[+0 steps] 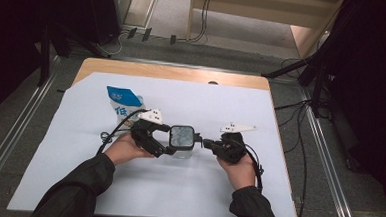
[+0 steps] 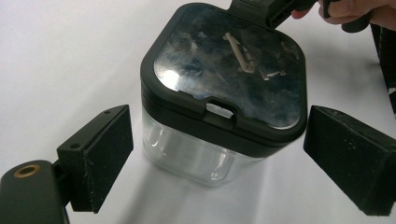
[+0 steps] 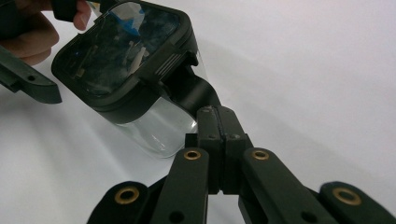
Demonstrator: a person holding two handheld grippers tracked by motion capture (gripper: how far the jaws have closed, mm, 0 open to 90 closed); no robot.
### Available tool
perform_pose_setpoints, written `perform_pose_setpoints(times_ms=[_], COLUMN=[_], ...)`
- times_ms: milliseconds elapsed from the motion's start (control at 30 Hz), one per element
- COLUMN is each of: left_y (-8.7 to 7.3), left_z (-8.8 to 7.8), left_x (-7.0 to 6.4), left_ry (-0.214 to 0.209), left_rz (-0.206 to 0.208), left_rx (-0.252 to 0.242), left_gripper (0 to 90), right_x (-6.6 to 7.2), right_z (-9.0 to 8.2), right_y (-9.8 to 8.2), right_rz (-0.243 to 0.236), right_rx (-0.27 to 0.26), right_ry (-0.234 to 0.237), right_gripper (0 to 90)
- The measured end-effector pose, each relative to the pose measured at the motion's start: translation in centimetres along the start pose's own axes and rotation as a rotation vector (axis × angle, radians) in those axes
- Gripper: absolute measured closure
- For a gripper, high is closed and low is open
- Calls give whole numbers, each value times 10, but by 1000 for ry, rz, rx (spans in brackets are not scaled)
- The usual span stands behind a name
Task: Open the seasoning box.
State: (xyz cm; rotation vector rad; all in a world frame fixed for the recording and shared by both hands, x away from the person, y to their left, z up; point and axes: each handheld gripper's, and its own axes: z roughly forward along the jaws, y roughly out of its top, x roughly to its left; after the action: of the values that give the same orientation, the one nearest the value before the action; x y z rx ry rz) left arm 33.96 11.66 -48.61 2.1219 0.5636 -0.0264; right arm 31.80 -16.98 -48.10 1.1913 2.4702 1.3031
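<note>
Two tools round one clear container [image 2: 219, 116], left tool [image 2: 219, 158] jaws spread either side, not touching, right tool [image 3: 219, 123] pinched on its dark lid tab, contents unreadable through glare, blue carton [image 1: 123, 105] behind left tool half hidden

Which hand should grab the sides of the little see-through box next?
Left. The left gripper is open with a jaw on each side of the box; the right gripper is shut at its handle.
</note>
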Motion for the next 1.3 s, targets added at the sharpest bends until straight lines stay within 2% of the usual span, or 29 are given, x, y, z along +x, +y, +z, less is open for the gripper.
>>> perform_pose_setpoints(times_ms=[100, 533, 600, 1000, 1300], left_y=[1, 2, 2, 4, 6], left_z=[4, 17, 18, 15, 10], left_x=[2, 3, 3, -1, -2], left_ry=[-14, -9, -12, 17, 13], left_rz=[-14, 9, -1, 30, 21], left_rx=[0, 35, 36, 38, 16], left_gripper=[86, 90, 91, 105, 109], right_x=[0, 3, 3, 4, 4], right_z=[0, 0, 0, 0, 0], right_y=[-1, -4, -4, -4, -4], right_rz=[3, 13, 16, 18, 26], right_rx=[-2, -7, -10, -11, -13], right_ry=[-3, -15, -17, -19, -21], right_gripper=[900, 900, 900, 900, 900])
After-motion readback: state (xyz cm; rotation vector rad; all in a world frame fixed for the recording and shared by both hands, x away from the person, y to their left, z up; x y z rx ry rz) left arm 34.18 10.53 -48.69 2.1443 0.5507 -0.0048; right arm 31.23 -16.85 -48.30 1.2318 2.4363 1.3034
